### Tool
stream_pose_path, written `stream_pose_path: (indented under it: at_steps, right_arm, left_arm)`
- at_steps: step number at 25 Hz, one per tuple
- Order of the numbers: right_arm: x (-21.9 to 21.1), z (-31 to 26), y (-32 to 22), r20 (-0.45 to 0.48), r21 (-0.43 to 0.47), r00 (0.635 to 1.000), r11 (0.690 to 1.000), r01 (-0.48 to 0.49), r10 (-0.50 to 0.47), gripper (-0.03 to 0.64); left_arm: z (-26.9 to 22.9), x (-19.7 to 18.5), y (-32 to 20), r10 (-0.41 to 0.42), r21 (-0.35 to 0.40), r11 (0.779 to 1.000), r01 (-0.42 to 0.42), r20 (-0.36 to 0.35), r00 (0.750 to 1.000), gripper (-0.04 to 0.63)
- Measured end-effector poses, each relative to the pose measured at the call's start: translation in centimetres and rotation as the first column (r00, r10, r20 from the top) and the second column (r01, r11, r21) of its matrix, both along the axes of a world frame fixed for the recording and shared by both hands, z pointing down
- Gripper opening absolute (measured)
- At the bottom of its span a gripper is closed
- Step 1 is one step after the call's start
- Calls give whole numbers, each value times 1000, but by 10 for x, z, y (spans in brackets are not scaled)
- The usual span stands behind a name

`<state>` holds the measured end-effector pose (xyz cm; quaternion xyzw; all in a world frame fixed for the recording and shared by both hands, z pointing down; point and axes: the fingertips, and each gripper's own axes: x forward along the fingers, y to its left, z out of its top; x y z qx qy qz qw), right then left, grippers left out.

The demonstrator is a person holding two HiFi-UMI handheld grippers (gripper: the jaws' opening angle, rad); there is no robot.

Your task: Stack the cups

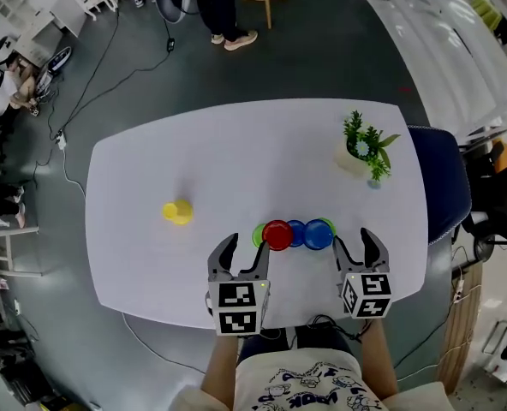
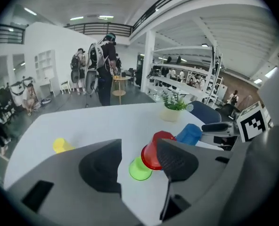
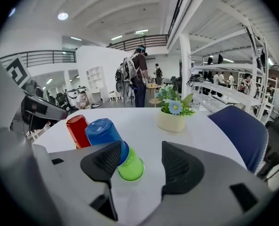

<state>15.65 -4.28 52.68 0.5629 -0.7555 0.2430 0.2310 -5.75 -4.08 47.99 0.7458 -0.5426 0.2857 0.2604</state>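
At the far left of the white table (image 1: 134, 169) we see a yellow cup (image 1: 177, 211) lying alone, well apart from the others. Next comes our left gripper (image 1: 247, 251), over the table's near edge, jaws wide apart and gripping nothing. In the left gripper view, the left green cup (image 2: 139, 168) shows in the gap between them, and the red cup (image 2: 153, 150) sits partly behind the right-hand pad. Just beyond the jaws, the remaining cups form a tight row near the table's front, each touching the next: green, red, blue cup (image 1: 318, 235), and the right green cup (image 3: 130, 167) at the end. Our right gripper (image 1: 354, 245) is held just right of that row, its jaws also spread wide and empty. In the right gripper view, the blue cup lies tilted against the green one, just beside the left-hand pad. Farther right and back stands a potted plant (image 1: 365, 148).
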Motion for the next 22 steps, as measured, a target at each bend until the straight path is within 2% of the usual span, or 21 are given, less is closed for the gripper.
stream_pose_path:
  at_steps: [3, 8, 14, 18, 22]
  right_arm:
    - [-2, 3, -5, -14, -5, 1000, 1000, -9, 9, 287]
    - [-9, 6, -9, -30, -13, 1000, 1000, -3, 3, 287]
    - [-10, 3, -10, -37, -5, 999, 1000, -11, 11, 287]
    - [-3, -1, -6, -41, 1, 999, 1000, -31, 31, 287]
    - [3, -3, -3, -44, 6, 997, 998, -57, 57, 287]
  left_arm:
    - [23, -4, -1, -17, -46, 999, 16, -20, 1000, 223]
    - [46, 3, 3, 7, -100, 995, -10, -29, 1000, 216]
    - [38, -1, 10, 6, -87, 996, -9, -37, 999, 216]
    - [27, -48, 7, -98, -40, 994, 97, -9, 995, 216]
    - [28, -125, -7, -250, 15, 968, 249, 50, 967, 221]
